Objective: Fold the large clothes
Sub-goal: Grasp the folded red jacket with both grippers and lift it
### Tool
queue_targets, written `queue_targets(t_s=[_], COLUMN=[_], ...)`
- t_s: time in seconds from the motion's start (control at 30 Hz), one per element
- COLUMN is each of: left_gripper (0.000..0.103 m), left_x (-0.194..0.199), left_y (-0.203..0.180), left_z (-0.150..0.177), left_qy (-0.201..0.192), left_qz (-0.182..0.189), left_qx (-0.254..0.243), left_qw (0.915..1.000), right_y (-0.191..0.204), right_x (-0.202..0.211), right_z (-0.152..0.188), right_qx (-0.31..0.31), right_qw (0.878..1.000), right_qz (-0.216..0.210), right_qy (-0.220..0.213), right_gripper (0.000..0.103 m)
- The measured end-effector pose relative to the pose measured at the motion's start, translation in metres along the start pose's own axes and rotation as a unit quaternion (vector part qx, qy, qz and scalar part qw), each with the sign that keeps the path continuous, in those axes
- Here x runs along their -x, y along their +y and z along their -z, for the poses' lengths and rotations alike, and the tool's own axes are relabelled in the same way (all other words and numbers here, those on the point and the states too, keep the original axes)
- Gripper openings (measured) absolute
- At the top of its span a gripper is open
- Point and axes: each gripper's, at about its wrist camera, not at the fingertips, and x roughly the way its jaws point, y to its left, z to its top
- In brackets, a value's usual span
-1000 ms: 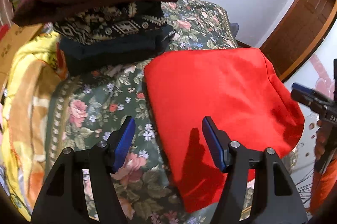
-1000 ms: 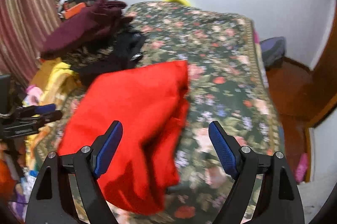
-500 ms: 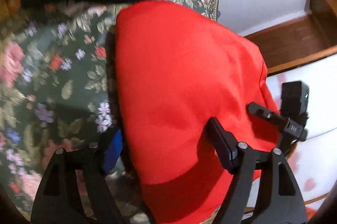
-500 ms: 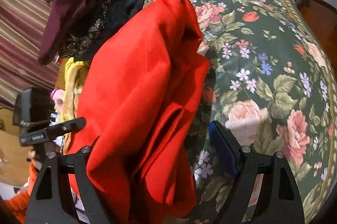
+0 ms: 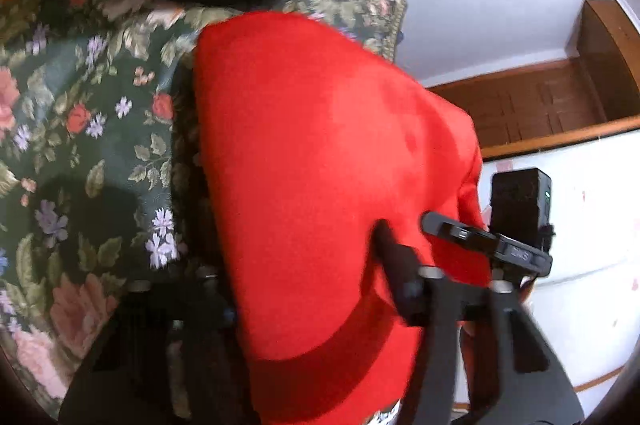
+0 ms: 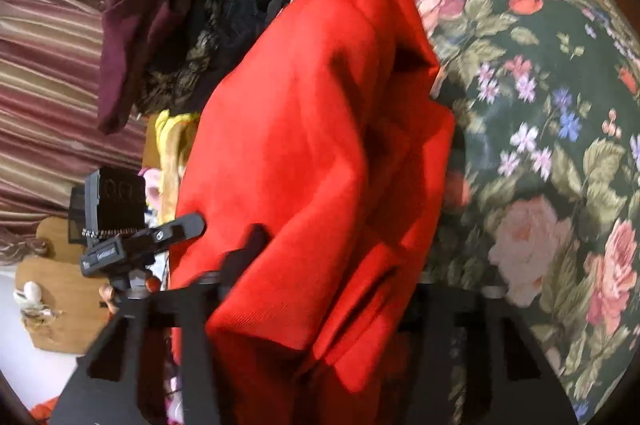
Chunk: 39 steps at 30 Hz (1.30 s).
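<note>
Garment (image 5: 320, 165), red and folded, lies on the floral bedspread (image 5: 100, 145) at its near edge. My left gripper (image 5: 304, 289) has just been closing; its fingers sit either side of the garment's near edge with cloth between them, one finger (image 5: 400, 277) on top of the fabric, the other hidden beneath. My right gripper (image 6: 320, 285) has likewise just been closing, cloth bunched between its fingers, one finger (image 6: 244, 253) pressed against the thick folded edge. Both appear clamped on the garment. A pile (image 6: 160, 25) of maroon, patterned and black clothes sits beyond the garment, just beside its far corner. Frames are blurred.
</note>
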Motion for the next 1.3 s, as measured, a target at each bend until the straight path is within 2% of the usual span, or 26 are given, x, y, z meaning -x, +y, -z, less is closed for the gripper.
queue_targets(t_s=[0.1, 0.2, 0.37, 0.53, 0.73, 0.87, 1.07, 1.13, 1.3], left_gripper=[0.037, 0.035, 0.035, 0.035, 0.035, 0.035, 0.035, 0.035, 0.036], left_x=[0.014, 0.032, 0.08, 0.145, 0.223, 0.258, 0.281, 0.28, 0.255], left_y=[-0.022, -0.05, -0.084, -0.127, -0.151, -0.152, -0.126, -0.108, -0.043], left_z=[0.004, 0.007, 0.003, -0.017, -0.056, -0.101, -0.173, -0.199, -0.245], left_qy=[-0.003, -0.015, -0.056, -0.12, -0.194, -0.226, -0.25, -0.251, -0.225], left_qz=[-0.019, -0.036, -0.037, -0.042, -0.045, -0.05, -0.059, -0.065, -0.09], left_qx=[-0.039, -0.082, -0.128, -0.181, -0.215, -0.219, -0.2, -0.188, -0.127], left_qw=[0.999, 0.9958, 0.9895, 0.9753, 0.9562, 0.9478, 0.9456, 0.9474, 0.9619], right_y=[0.008, 0.027, 0.07, 0.126, 0.193, 0.23, 0.256, 0.258, 0.252], right_x=[0.004, 0.01, 0.033, 0.066, 0.087, 0.082, 0.048, 0.034, -0.022], right_z=[0.009, 0.015, 0.007, -0.015, -0.057, -0.088, -0.146, -0.159, -0.199], right_qx=[-0.002, 0.02, 0.061, 0.116, 0.169, 0.214, 0.213, 0.211, 0.192], right_qw=[1.0, 1.0, 0.997, 0.989, 0.975, 0.964, 0.964, 0.965, 0.973], right_qz=[-0.019, -0.006, -0.013, -0.024, -0.042, -0.025, -0.027, -0.026, -0.007], right_qy=[0.002, -0.009, -0.04, -0.09, -0.137, -0.157, -0.16, -0.155, -0.125], right_gripper=[0.018, 0.017, 0.017, 0.017, 0.017, 0.017, 0.017, 0.017, 0.017])
